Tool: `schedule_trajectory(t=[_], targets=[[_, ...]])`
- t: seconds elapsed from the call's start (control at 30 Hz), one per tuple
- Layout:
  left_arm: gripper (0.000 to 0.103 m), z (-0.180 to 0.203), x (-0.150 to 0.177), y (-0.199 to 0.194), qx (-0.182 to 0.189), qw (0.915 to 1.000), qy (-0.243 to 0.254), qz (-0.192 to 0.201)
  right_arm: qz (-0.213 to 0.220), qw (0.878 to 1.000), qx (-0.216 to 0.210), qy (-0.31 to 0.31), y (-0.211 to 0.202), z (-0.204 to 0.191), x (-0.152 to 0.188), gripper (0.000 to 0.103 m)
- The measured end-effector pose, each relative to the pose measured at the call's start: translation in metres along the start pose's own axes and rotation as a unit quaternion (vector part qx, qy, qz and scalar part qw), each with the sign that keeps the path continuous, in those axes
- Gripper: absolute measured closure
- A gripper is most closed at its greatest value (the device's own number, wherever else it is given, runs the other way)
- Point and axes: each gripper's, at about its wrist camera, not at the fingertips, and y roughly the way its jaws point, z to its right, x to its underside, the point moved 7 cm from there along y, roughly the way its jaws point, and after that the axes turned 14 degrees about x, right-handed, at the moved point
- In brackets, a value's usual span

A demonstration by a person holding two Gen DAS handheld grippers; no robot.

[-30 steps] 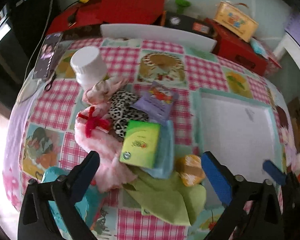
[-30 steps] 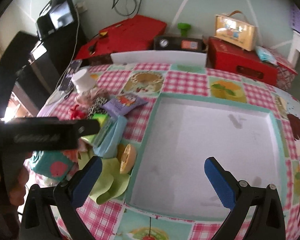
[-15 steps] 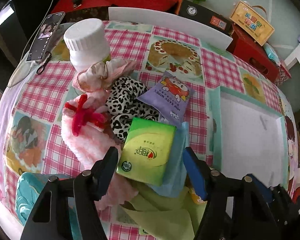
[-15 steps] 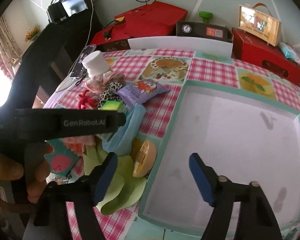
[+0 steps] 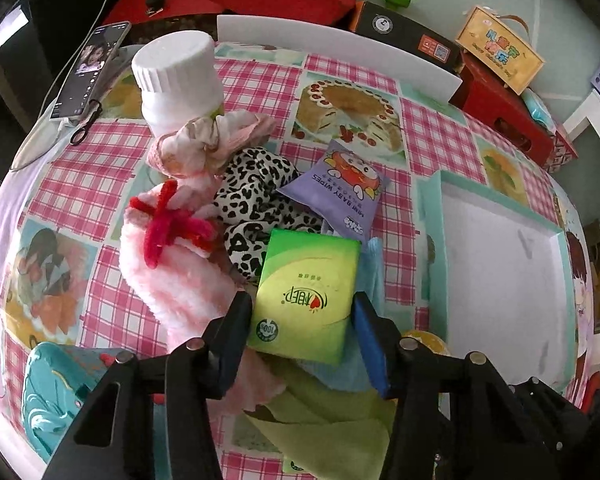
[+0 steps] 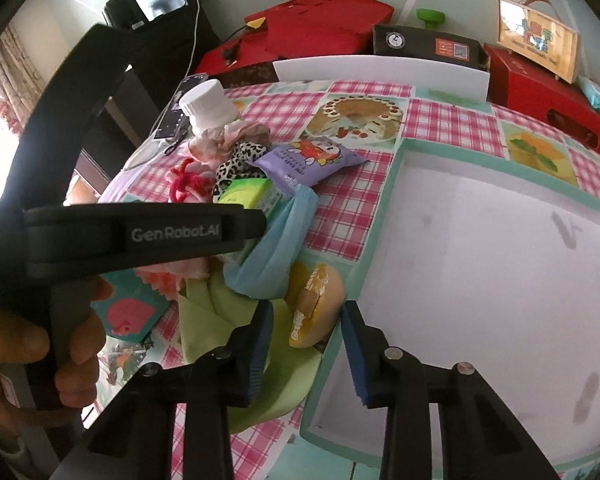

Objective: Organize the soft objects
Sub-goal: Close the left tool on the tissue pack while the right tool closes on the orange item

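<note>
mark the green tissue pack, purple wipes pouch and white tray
green tissue pack (image 5: 306, 294), left wrist view, front face.
purple wipes pouch (image 5: 342, 190), left wrist view, printed front.
white tray (image 6: 480, 280), right wrist view, bare floor.

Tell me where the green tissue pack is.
In the left wrist view the green tissue pack lies between the left gripper fingers, on the blue cloth, below the purple wipes packet.

I note the green tissue pack (image 5: 306, 296) has a glossy plastic film wrap; so does the purple baby-wipes pouch (image 5: 340, 196). The pink fluffy cloth (image 5: 180, 280) looks rough-piled, its red tie (image 5: 168, 228) fuzzy. Leopard-print fabric (image 5: 256, 200) looks soft and matt. White bottle (image 5: 178, 76): smooth plastic, ribbed cap. Left tool (image 5: 302, 332): matt black plastic, blue ridged pads. Checked counter cover (image 5: 100, 168) slightly glossy.
</note>
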Motion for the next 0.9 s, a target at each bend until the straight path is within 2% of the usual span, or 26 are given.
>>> schedule_trajectory(t=[0.07,0.13,0.23,0.53,0.6,0.73,0.9], targets=[[0.051,-0.0003,-0.0004,-0.0008,0.004,1.0,-0.001,0.002,0.003,1.0,-0.005,0.0,-0.0005,-0.0011,-0.0002,0.065],[0.051,-0.0008,-0.0013,-0.0006,0.005,1.0,-0.002,0.003,0.007,1.0,-0.013,0.002,-0.0038,-0.0022,-0.0011,0.07],[0.051,-0.0005,-0.0014,0.001,0.003,1.0,0.0,0.003,0.016,1.0,-0.021,-0.006,-0.0089,-0.0072,-0.0025,0.07],[0.051,-0.0003,-0.0024,0.0028,0.008,0.9999,-0.005,0.008,0.009,1.0,-0.018,0.003,-0.0007,-0.0064,-0.0014,0.07],[0.051,-0.0001,-0.0027,0.0034,0.008,0.9999,-0.005,0.008,0.011,1.0,-0.016,0.001,-0.0005,-0.0068,-0.0016,0.074],[0.051,0.0009,-0.0031,0.0048,0.005,0.9999,-0.003,0.008,0.013,1.0,-0.015,0.004,-0.0017,-0.0053,-0.0026,0.089],[0.052,0.0013,-0.0032,0.0057,0.001,1.0,0.002,0.008,0.012,1.0,-0.012,0.008,-0.0009,-0.0028,-0.0028,0.089]])
